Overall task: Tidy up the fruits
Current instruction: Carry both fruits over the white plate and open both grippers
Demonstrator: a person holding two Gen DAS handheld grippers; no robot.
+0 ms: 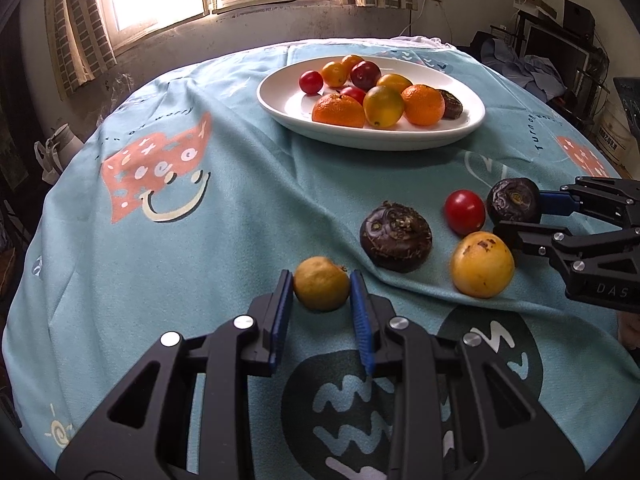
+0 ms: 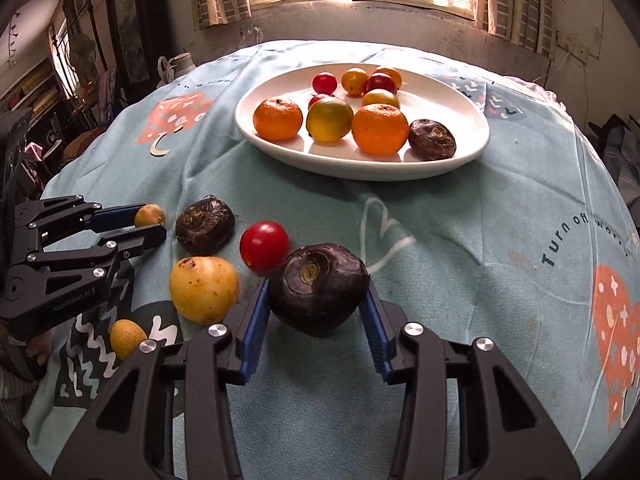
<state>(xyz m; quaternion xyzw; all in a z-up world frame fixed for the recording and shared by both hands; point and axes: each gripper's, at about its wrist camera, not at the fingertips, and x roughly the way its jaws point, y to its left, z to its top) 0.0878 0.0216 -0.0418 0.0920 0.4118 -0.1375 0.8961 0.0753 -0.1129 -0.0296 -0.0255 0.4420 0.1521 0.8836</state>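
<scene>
My left gripper (image 1: 321, 286) is shut on a small yellow fruit (image 1: 321, 284) that rests on the teal cloth; in the right wrist view the same gripper (image 2: 149, 225) and fruit (image 2: 150, 215) sit at the far left. My right gripper (image 2: 316, 304) has its blue pads against both sides of a dark water chestnut (image 2: 318, 288); from the left wrist view this gripper (image 1: 520, 218) and chestnut (image 1: 514, 201) are at the right edge. The white plate (image 1: 372, 142) (image 2: 360, 170) stands further back and holds oranges, tomatoes and another chestnut.
Loose on the cloth between the grippers lie a red cherry tomato (image 2: 264, 246), a second water chestnut (image 2: 205, 226), a larger yellow fruit (image 2: 204, 290) and another small yellow fruit (image 2: 128, 338). The cloth is wrinkled near the fruit. A wall and window lie beyond the table.
</scene>
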